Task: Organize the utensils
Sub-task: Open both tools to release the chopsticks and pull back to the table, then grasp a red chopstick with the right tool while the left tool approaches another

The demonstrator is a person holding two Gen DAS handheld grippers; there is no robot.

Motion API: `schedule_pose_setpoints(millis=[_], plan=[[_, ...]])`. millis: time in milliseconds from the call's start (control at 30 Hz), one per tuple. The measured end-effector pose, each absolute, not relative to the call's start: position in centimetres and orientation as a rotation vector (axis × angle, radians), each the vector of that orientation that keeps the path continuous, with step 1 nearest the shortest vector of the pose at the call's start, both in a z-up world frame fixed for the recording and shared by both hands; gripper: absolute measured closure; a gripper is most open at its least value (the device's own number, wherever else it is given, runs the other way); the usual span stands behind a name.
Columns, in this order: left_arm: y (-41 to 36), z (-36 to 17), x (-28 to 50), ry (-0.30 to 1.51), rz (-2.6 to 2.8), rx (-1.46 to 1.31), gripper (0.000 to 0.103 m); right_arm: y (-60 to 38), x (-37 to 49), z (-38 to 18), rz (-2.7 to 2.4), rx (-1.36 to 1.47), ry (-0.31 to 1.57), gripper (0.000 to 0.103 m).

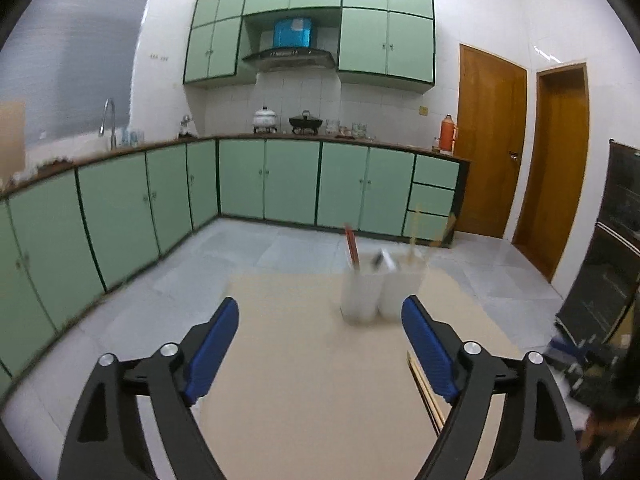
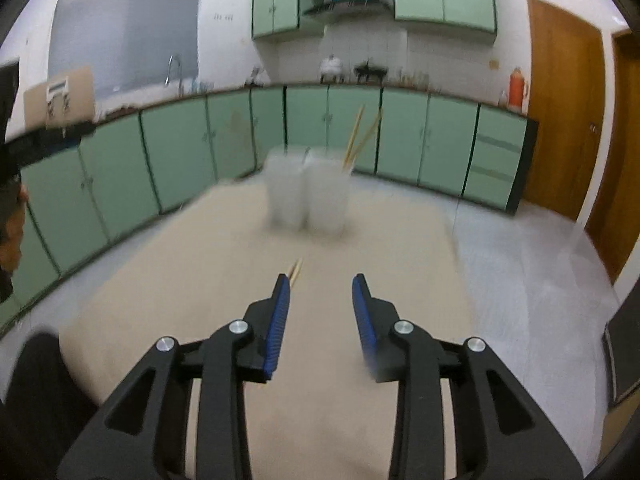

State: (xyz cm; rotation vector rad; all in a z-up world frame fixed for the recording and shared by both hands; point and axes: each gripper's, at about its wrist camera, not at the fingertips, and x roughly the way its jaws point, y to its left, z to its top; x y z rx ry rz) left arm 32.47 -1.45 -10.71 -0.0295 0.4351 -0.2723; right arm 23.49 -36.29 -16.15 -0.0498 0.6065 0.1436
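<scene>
Both grippers hover level over a beige table. The left gripper is spread wide, empty. The right gripper is parted, empty. Loose chopsticks lie near its left finger; white holders stand farther off.

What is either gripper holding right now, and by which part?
Nothing. The left gripper and right gripper are both open and empty.

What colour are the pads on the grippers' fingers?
Blue, on black frames. The pads show best in the left wrist view, where the open left gripper faces the camera.
</scene>
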Motion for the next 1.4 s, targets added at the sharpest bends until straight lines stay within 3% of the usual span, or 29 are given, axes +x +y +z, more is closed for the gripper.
schedule_pose_setpoints(millis=[133, 267, 733, 967, 1400], plan=[[-1.3, -15.9, 28.6, 0.483, -0.249, -0.041, 0.017, -33.6, 19.7, -22.9, 0.159, -0.076, 0.721, 0.071], [-1.3, -19.4, 26.5, 0.530, -0.251, -0.050, 0.017, -31.2, 18.5, -25.7, 0.202, -0.116, 0.775, 0.071], [-3.2, -24.2, 26.1, 0.626, -0.310, -0.024, 0.018, -28.8, 21.5, -26.8, 0.257, -0.112, 0.771, 0.072], [-5.1, -26.2, 25.8, 0.686, -0.364, 0.011, 0.019, -30.7, 21.8, -26.7, 0.237, -0.058, 0.779, 0.097], [-12.8, -29.0, 25.9, 0.745, -0.523, 0.144, 0.024, -37.2, 21.6, -26.7, 0.118, 0.080, 0.799, 0.097]])
